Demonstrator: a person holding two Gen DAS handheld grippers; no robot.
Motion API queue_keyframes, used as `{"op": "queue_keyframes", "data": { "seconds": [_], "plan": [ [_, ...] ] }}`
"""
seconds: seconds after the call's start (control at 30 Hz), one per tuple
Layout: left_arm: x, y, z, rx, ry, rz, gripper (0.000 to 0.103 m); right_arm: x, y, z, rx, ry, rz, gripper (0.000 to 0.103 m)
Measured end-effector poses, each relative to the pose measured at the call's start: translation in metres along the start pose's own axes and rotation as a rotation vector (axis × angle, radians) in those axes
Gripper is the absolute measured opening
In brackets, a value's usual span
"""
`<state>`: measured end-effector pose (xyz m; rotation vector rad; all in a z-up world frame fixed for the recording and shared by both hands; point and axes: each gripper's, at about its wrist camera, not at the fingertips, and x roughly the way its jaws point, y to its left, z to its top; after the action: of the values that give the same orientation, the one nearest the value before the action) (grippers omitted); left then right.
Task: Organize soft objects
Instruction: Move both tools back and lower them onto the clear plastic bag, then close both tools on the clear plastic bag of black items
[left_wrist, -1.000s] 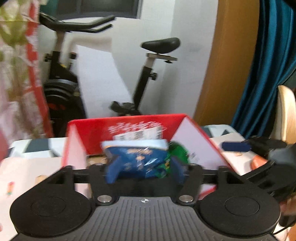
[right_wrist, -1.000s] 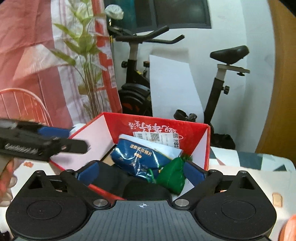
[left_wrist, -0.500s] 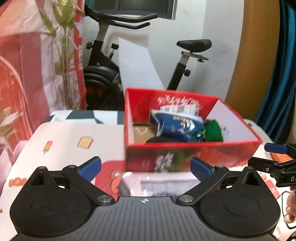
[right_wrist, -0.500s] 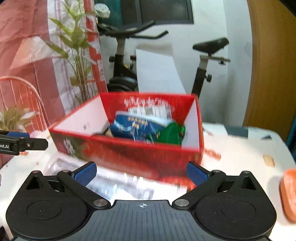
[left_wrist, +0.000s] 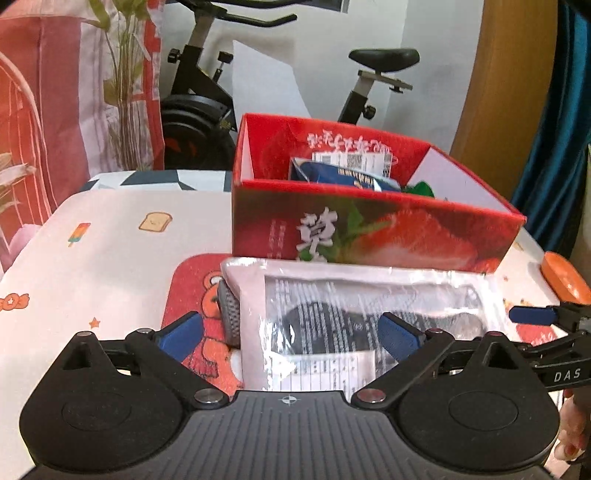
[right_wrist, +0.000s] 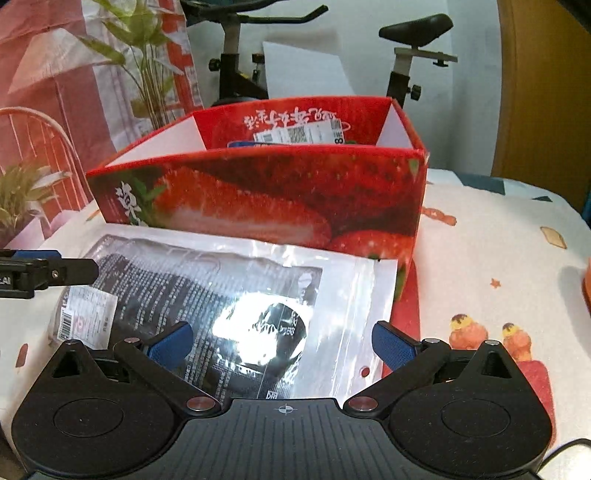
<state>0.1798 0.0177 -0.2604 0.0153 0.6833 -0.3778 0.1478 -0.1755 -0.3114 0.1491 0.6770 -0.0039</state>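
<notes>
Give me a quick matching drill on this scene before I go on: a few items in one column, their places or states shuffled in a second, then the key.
Items:
1. blue snack bag
2. clear plastic packet
3. red strawberry box
4. orange object

Places or states:
A. at the table's right edge, outside the box
B. lying flat on the table in front of the box
C. inside the box, beside a green item
D. open-topped, standing behind the packet

Pairs: 1-C, 2-B, 3-D, 4-A
</notes>
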Motion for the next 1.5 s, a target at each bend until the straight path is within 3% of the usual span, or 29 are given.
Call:
{"op": "queue_keyframes", "data": {
  "seconds": [0.07, 0.27, 0.67, 1.03, 1.3, 1.5],
  "plan": [
    [0.003, -0.001, -0.002, 0.015, 0.014, 0.006, 0.086, 0.002, 0.0, -0.001, 0.001, 0.007, -0.003, 0.102],
    [0.011, 0.005, -0.004, 0.004, 0.05, -0.003, 0.07, 0.007, -0.009, -0.004, 0.042, 0.039, -0.014, 0.102],
    [0.021, 0.006, -0.017, -0.024, 0.1, -0.047, 0.07, 0.012, -0.01, -0.007, 0.042, 0.051, 0.004, 0.102],
    [0.026, 0.01, -0.022, -0.066, 0.123, -0.065, 0.07, 0.025, -0.024, 0.015, 0.005, 0.126, 0.099, 0.102],
    [0.028, 0.015, -0.024, -0.09, 0.125, -0.077, 0.07, 0.022, -0.017, 0.03, -0.091, 0.153, 0.126, 0.092],
    [0.029, 0.018, -0.025, -0.101, 0.125, -0.087, 0.07, 0.031, -0.022, 0.039, -0.109, 0.209, 0.162, 0.093]
  ]
}}
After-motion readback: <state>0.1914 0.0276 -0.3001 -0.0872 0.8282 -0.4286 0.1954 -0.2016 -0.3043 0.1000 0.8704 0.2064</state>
